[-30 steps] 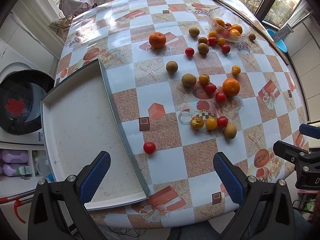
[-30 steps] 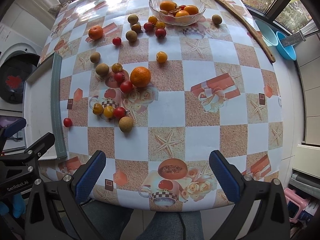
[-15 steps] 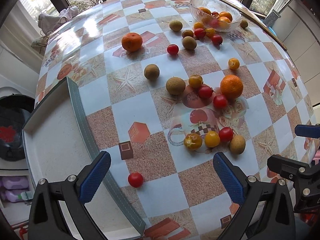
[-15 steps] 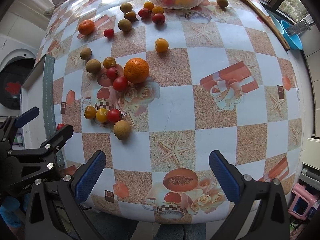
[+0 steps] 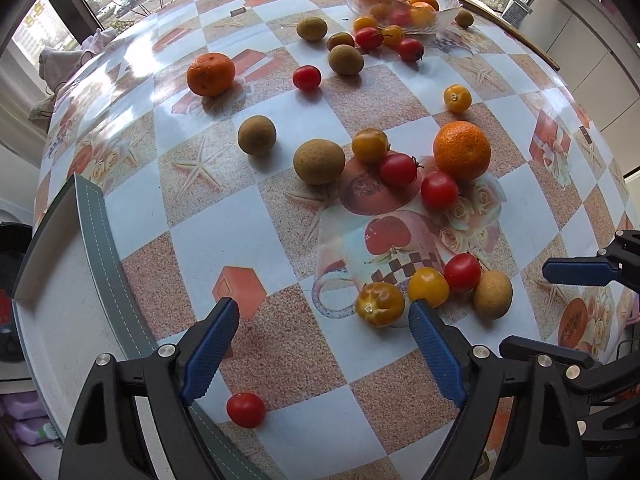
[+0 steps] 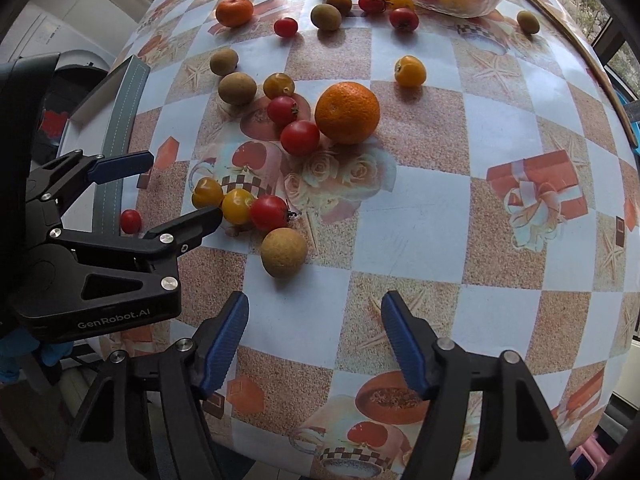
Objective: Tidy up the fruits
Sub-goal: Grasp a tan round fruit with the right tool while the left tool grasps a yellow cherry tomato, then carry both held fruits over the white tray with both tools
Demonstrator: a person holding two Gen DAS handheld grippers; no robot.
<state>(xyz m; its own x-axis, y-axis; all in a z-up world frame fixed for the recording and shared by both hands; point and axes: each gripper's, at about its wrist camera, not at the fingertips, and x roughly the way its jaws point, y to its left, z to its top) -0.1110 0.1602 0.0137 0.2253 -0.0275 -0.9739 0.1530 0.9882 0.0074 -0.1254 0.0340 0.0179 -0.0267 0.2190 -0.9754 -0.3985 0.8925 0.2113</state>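
Fruit lies scattered over the patterned tablecloth: two oranges [image 5: 462,150] [image 5: 211,74], brown round fruits, and red and yellow tomatoes. My left gripper [image 5: 320,312] points down at the cloth, its jaws closing with nothing between the pads. A lone red tomato [image 5: 245,409] lies untouched beside its left finger. My right gripper [image 6: 316,304] is also closing on nothing. A brown fruit [image 6: 284,254] sits just beyond its tips. A cluster of yellow tomatoes [image 6: 238,206] and one red tomato lies between the two grippers. A glass bowl [image 5: 400,0] of fruit stands at the far side.
A white tray with a grey rim [image 5: 100,240] sits at the table's left edge. A wooden strip [image 6: 580,52] runs along the far right edge. A heap of cloth [image 5: 68,56] lies at the far left corner. The near table edge is just below both grippers.
Both grippers have come down closer to the table and both pairs of jaws have narrowed. The left one has shifted right, off the tray and toward the fruit cluster.
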